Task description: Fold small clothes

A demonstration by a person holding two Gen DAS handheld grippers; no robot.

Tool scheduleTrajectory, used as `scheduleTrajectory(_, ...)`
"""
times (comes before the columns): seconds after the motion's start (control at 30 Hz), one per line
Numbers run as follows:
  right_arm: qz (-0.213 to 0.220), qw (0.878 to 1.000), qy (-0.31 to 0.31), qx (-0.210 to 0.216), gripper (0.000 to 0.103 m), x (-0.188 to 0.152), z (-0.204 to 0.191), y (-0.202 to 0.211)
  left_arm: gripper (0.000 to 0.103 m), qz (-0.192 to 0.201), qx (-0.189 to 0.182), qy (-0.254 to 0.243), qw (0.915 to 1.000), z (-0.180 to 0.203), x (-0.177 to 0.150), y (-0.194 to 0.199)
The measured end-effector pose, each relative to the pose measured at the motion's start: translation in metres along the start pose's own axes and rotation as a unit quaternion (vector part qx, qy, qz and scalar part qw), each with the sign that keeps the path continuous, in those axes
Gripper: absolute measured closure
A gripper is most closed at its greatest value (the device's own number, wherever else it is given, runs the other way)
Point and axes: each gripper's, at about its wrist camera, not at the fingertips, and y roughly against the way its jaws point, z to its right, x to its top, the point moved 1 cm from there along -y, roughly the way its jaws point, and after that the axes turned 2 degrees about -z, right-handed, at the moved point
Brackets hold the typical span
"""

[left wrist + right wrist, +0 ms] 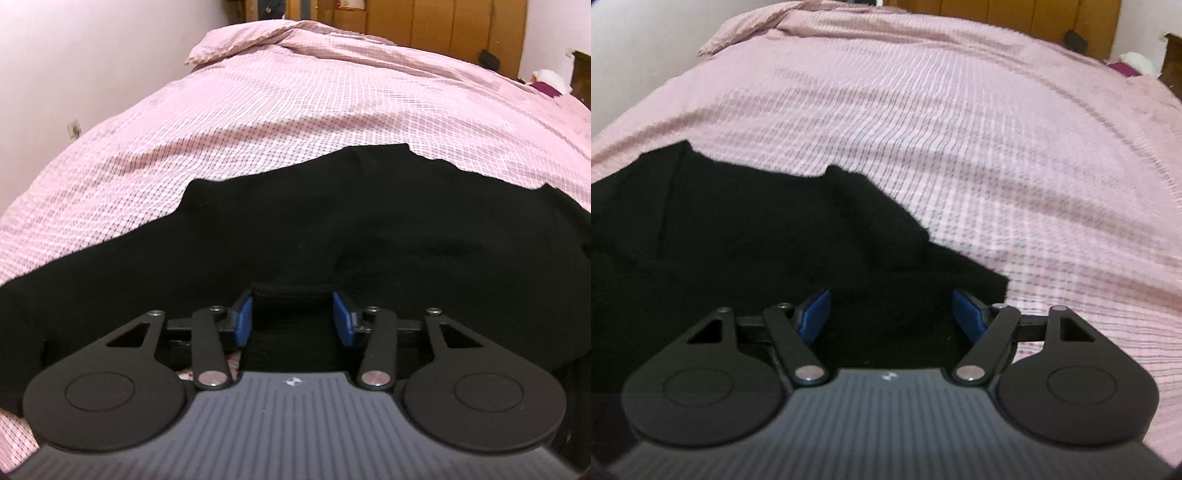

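A black garment [295, 229] lies spread on the pink checked bedspread [295, 103]. In the left wrist view my left gripper [293, 314] is low over its near edge, jaws open, with a fold of black cloth between the blue pads [243, 321]. In the right wrist view the garment [757, 229] fills the left half. My right gripper [892, 314] is wide open over the garment's near right corner, with the blue pads [814, 317] on either side of the cloth. I cannot tell whether either gripper touches the cloth.
The bedspread [997, 147] stretches far ahead and to the right. A pillow bump [236, 44] lies at the far left. A wooden headboard [424, 26] and a white wall [74, 55] border the bed. A small dark object [489, 59] sits by the headboard.
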Motion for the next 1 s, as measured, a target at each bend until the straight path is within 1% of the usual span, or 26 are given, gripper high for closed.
scheduleTrajectory(0.03, 0.003, 1.0, 0.005, 0.001, 0.031, -0.002, 0.0, 0.0, 0.059, 0.003, 0.002, -0.004, 1.0, 0.001, 0.0, 0.001)
scheduleTrajectory(0.07, 0.005, 1.0, 0.011, 0.005, 0.042, -0.003, -0.002, 0.002, 0.062, 0.005, 0.003, -0.006, 1.0, 0.001, -0.001, 0.003)
scheduleTrajectory(0.1, 0.004, 1.0, 0.014, 0.009, 0.048, -0.004, -0.002, 0.005, 0.064, 0.007, 0.003, -0.007, 0.9999, 0.001, -0.001, 0.005)
scheduleTrajectory(0.17, 0.0, 1.0, 0.021, 0.0, 0.075, -0.005, -0.005, 0.012, 0.069, 0.012, 0.0, -0.003, 0.9999, 0.0, -0.001, 0.009)
scheduleTrajectory(0.2, 0.0, 0.999, 0.032, -0.008, 0.08, -0.006, -0.007, 0.015, 0.071, 0.012, -0.002, 0.0, 0.9999, 0.0, -0.002, 0.011)
scheduleTrajectory(0.23, 0.0, 0.999, 0.044, -0.017, 0.089, -0.008, -0.01, 0.017, 0.074, 0.013, -0.005, 0.003, 0.9999, 0.0, -0.002, 0.014)
scheduleTrajectory(0.27, 0.002, 0.998, 0.053, -0.022, 0.091, -0.009, -0.011, 0.021, 0.075, 0.014, -0.008, 0.005, 0.9999, 0.0, -0.002, 0.016)
scheduleTrajectory(0.37, 0.016, 0.998, 0.048, -0.025, 0.095, -0.011, -0.009, 0.03, 0.076, 0.013, -0.012, 0.001, 0.9998, 0.002, -0.004, 0.02)
scheduleTrajectory(0.5, 0.036, 0.998, 0.034, -0.026, 0.096, -0.011, -0.006, 0.038, 0.076, 0.01, -0.004, -0.015, 0.9998, 0.007, -0.008, 0.017)
scheduleTrajectory(0.53, 0.041, 0.998, 0.03, -0.028, 0.096, -0.011, -0.005, 0.04, 0.085, 0.012, -0.002, -0.013, 0.9998, 0.007, -0.009, 0.017)
scheduleTrajectory(0.57, 0.048, 0.998, 0.026, -0.029, 0.097, -0.01, -0.004, 0.043, 0.097, 0.018, -0.001, -0.012, 0.9998, 0.006, -0.007, 0.019)
scheduleTrajectory(0.67, 0.077, 0.996, 0.017, -0.038, 0.098, -0.004, -0.003, 0.053, 0.097, 0.053, 0.0, -0.008, 0.9986, 0.003, 0.006, 0.031)
scheduleTrajectory(0.77, 0.111, 0.993, -0.006, -0.049, 0.1, 0.005, 0.005, 0.064, 0.097, 0.094, -0.004, -0.001, 0.9956, -0.002, 0.031, 0.041)
scheduleTrajectory(0.83, 0.136, 0.987, -0.015, -0.079, 0.1, 0.011, 0.01, 0.068, 0.098, 0.121, 0.017, -0.001, 0.9925, -0.003, 0.048, 0.045)
scheduleTrajectory(0.87, 0.144, 0.985, -0.017, -0.091, 0.1, 0.013, 0.013, 0.068, 0.098, 0.13, 0.022, -0.002, 0.9912, -0.003, 0.055, 0.044)
scheduleTrajectory(0.93, 0.141, 0.985, -0.024, -0.098, 0.1, 0.017, 0.02, 0.063, 0.098, 0.127, 0.01, -0.002, 0.9918, -0.004, 0.067, 0.033)
scheduleTrajectory(1.0, 0.121, 0.987, -0.034, -0.098, 0.1, 0.02, 0.027, 0.051, 0.097, 0.103, 0.013, -0.009, 0.9946, -0.001, 0.074, 0.011)
